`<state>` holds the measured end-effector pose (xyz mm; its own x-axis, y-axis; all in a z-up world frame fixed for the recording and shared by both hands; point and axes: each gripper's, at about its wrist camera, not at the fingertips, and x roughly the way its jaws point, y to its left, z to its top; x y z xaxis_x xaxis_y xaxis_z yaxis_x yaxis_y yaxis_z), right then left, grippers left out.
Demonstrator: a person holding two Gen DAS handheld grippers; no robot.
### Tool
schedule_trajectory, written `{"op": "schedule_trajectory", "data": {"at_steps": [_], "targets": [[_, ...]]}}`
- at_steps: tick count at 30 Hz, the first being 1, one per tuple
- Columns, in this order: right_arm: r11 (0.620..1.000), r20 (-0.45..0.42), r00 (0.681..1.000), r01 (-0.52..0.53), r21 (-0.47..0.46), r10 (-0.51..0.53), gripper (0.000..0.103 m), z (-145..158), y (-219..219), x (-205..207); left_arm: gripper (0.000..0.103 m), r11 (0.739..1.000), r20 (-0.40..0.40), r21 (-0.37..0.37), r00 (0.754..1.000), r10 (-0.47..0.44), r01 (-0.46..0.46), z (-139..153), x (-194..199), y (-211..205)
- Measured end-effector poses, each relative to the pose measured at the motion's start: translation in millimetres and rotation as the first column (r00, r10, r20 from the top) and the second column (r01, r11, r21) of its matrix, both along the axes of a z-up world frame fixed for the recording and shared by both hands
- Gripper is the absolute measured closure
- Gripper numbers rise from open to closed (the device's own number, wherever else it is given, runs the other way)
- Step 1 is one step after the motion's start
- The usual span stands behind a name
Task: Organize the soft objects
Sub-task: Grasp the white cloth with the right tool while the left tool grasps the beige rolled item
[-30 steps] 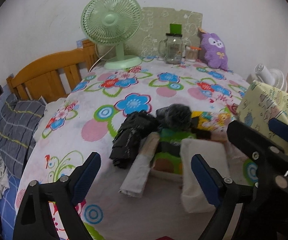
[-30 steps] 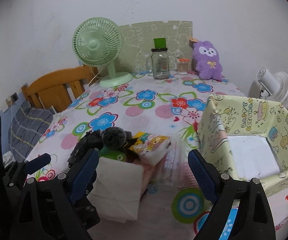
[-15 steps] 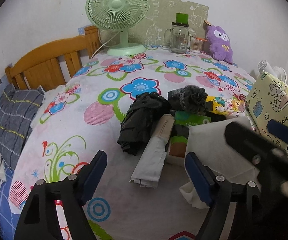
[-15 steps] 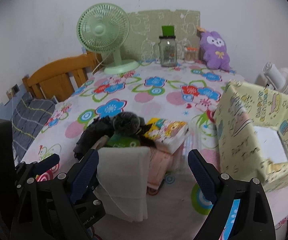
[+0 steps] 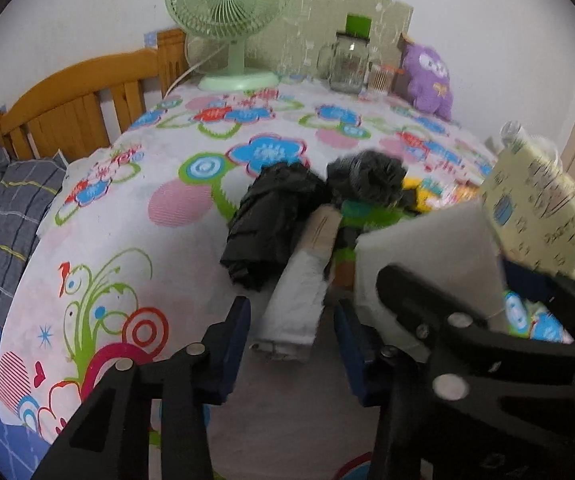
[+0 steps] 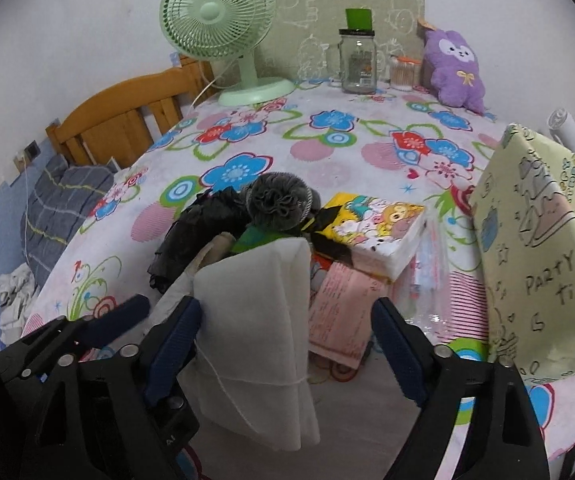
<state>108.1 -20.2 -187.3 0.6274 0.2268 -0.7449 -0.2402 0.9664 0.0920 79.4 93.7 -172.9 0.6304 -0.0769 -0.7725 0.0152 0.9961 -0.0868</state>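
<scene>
Right cam only: pink packet [image 6: 343, 304], cartoon napkin pack [image 6: 371, 228]. Right claw [image 6: 287, 344] gaping, white folded cloth [image 6: 255, 320] touching its 9 o'clock finger. Left claw [image 5: 291, 344] open too, grey roll [image 5: 299, 296] at 12 o'clock.

Tablecloth [image 6: 367, 168]: we see white with blue, red and pink flowers.
Fan [image 6: 217, 14]: pale green.
Plush toy [image 6: 453, 66]: purple, white face.
Box [image 6: 543, 248]: pale yellow, cartoon drawings.
Folded cloth [image 6: 255, 320]: white.
Pompom [image 6: 281, 204]: we see dark grey.
</scene>
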Motion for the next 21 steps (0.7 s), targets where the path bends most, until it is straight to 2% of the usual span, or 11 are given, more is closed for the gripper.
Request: {"op": "schedule_trajectory", "data": {"at_steps": [3, 4, 9, 15, 21], "targets": [[1.0, -0.008, 1.0, -0.015, -0.003, 0.015, 0.026, -2, 4, 1, 0.063, 1.0, 0.014, 0.018, 1.0, -0.007, 0.006, 0, -1, -2], [1.0, -0.011, 1.0, -0.019, -0.003, 0.019, 0.028, -3, 4, 0, 0.067, 1.0, 0.017, 0.021, 1.0, -0.005, 0.005, 0, -1, -2], [0.999, -0.015, 0.999, -0.043, 0.004, 0.043, 0.056, -2, 6, -2, 0.08, 1.0, 0.018, 0.023, 1.0, -0.022, 0.021, 1, 1, -5], [0.999, 0.006, 0.999, -0.047, 0.0, 0.047, 0.071, 5, 4, -6, 0.085, 0.999, 0.041, 0.043, 0.999, -0.03, 0.029, 9, -1, -13], [0.999, 0.021, 0.999, -0.047, 0.007, 0.047, 0.077, 14, -1, -8, 0.085, 0.998, 0.052, 0.049, 0.998, -0.031, 0.028, 18, -3, -18]]}}
